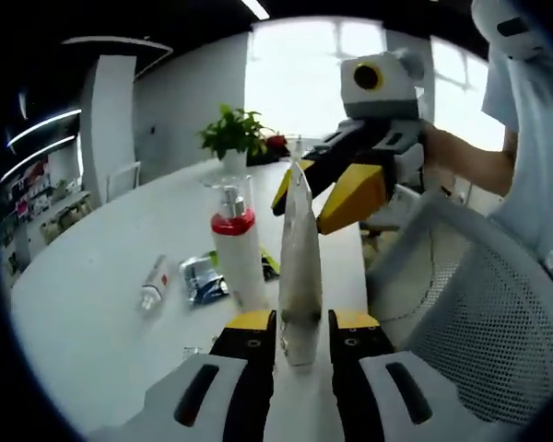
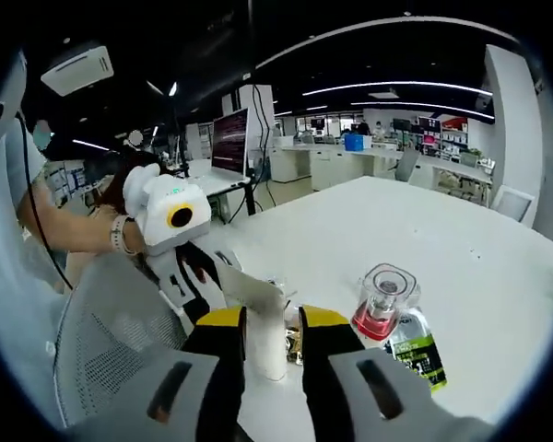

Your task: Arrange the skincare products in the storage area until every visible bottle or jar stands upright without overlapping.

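L fingers clamp tube; R fingers apart by it, pump bottle + sachets near.

**Two gripper cameras facing each other across one tube**

The left gripper view looks low along its own jaws over the white table, toward bright windows and a potted plant at the far end; the right gripper hangs close ahead, facing back. The right gripper view looks the opposite way, down the table into an open office with desks and monitors, with the left gripper near at its left. Both sit very close to the pale tube (upright between the jaws), and both share the red-collared pump bottle beside it.
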